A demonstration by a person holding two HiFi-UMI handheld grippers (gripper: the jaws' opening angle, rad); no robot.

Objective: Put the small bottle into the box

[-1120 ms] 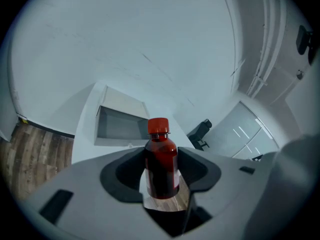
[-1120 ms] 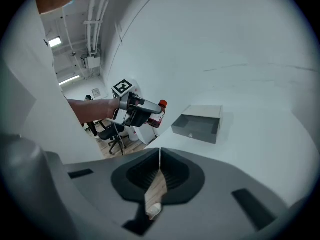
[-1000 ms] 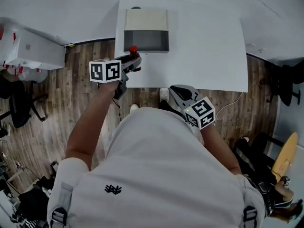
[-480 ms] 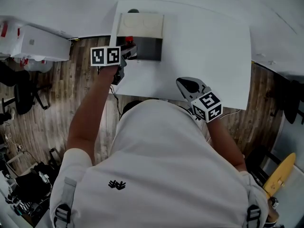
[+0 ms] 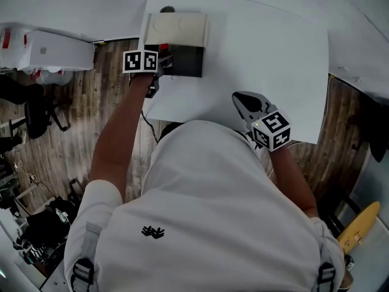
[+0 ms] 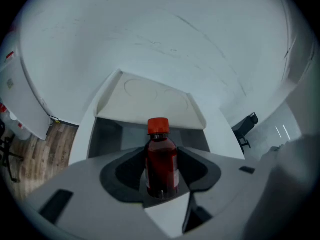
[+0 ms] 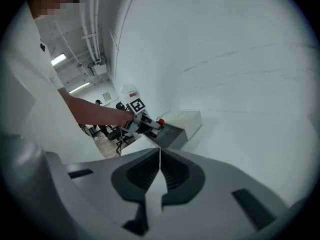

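Note:
A small bottle (image 6: 161, 166) of dark red liquid with a red cap stands upright between the jaws of my left gripper (image 6: 162, 156), which is shut on it. In the head view the left gripper (image 5: 161, 59) holds the bottle (image 5: 163, 48) at the left front corner of the box (image 5: 188, 61), over its dark inside. The box's cream lid (image 5: 179, 29) stands open at the back. My right gripper (image 5: 248, 104) hovers over the white table's near edge, jaws closed together, holding nothing. From the right gripper (image 7: 159, 156) view the box (image 7: 179, 129) lies ahead.
The white table (image 5: 267, 53) carries only the box. Left of it is wooden floor with a white storage bin (image 5: 48, 50) and a dark chair (image 5: 30, 108). A white wall rises behind the table.
The left gripper has carried the bottle away from me, from the table's near edge to the box's left front corner. The right gripper has shifted right and forward over the table edge.

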